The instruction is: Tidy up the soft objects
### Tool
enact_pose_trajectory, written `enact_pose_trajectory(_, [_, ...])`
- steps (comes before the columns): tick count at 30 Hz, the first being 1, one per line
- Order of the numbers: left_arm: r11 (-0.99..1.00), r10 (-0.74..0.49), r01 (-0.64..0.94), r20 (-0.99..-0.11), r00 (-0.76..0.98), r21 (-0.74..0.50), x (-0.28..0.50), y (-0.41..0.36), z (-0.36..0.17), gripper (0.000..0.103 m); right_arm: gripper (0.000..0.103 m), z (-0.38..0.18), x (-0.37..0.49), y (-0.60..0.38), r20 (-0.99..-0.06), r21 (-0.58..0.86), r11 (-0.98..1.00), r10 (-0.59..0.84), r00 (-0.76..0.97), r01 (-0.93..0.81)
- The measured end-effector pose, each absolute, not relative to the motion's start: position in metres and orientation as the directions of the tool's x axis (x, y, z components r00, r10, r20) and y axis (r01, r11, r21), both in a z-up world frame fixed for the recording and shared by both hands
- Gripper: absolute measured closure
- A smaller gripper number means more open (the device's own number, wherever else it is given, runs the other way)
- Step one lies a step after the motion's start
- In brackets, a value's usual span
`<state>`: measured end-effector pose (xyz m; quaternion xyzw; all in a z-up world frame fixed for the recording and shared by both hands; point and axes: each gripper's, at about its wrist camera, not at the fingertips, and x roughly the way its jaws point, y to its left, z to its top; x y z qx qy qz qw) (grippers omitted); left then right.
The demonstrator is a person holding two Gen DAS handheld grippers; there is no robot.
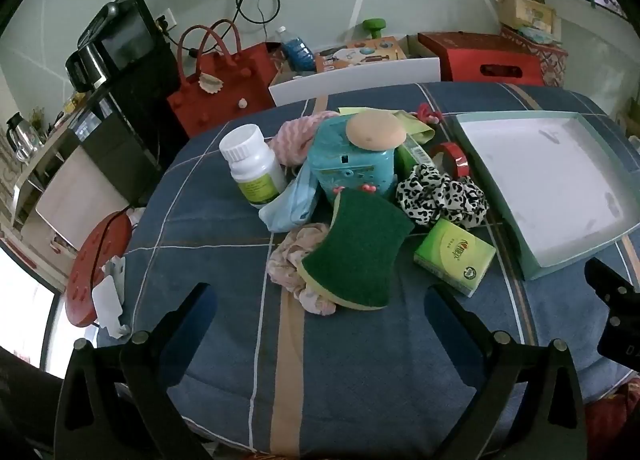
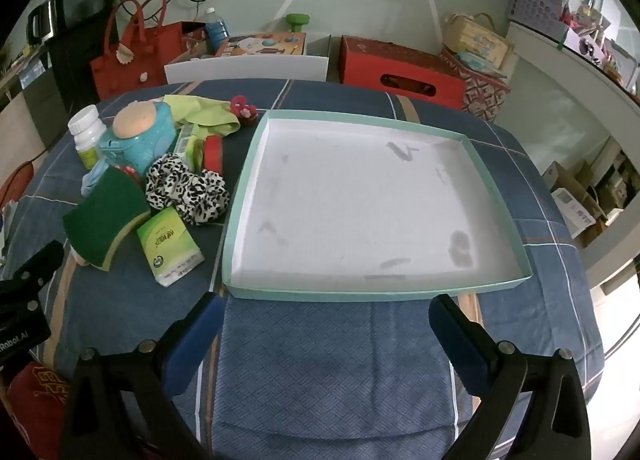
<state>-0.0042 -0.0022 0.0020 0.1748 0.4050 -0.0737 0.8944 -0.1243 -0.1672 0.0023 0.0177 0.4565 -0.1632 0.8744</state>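
Observation:
A pile lies on the blue checked tablecloth: a green sponge (image 1: 354,250) leaning on a pink scrunchie (image 1: 286,264), a leopard-print scrunchie (image 1: 442,196), a green tissue pack (image 1: 454,256), a light blue cloth (image 1: 290,204) and a beige puff (image 1: 376,131) atop a teal toy box (image 1: 352,164). My left gripper (image 1: 320,312) hangs open just in front of the sponge, holding nothing. My right gripper (image 2: 326,318) is open over bare cloth before the shallow white tray (image 2: 496,286). The tray holds nothing. The sponge (image 2: 104,216) and tissue pack (image 2: 168,246) sit left of it.
A white pill bottle (image 1: 250,164), a red tape roll (image 1: 454,158), a pink striped cloth (image 1: 296,134) and a yellow-green cloth (image 2: 202,110) are in the pile. A red bag (image 1: 222,84) and red box (image 2: 400,70) stand beyond the table's far edge.

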Motion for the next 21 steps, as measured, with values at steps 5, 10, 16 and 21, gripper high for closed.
enact_pose_trajectory(5, [0.929,0.013,0.270,-0.750,0.661,0.254,-0.0041,-0.0025,0.0024,0.000,0.000,0.0024,-0.1242,-0.1674,-0.804,-0.119,0.946,-0.270,0.530,0.301])
enact_pose_trajectory(10, [0.932,0.020,0.259,-0.749,0.662,0.254,-0.0034,-0.0007,0.0023,0.000,0.000,0.0024,-0.1247,-0.1676,-0.803,-0.120,0.946,-0.270,0.531,0.300])
enact_pose_trajectory(16, [0.931,0.022,0.258,-0.748,0.663,0.257,-0.0034,-0.0009,0.0020,0.000,0.000,0.0030,-0.1240,-0.1672,-0.803,-0.122,0.946,-0.272,0.531,0.300])
enact_pose_trajectory(21, [0.931,0.023,0.258,-0.749,0.663,0.257,-0.0035,-0.0009,0.0017,0.000,0.000,0.0029,-0.1241,-0.1674,-0.802,-0.123,0.946,-0.272,0.531,0.299])
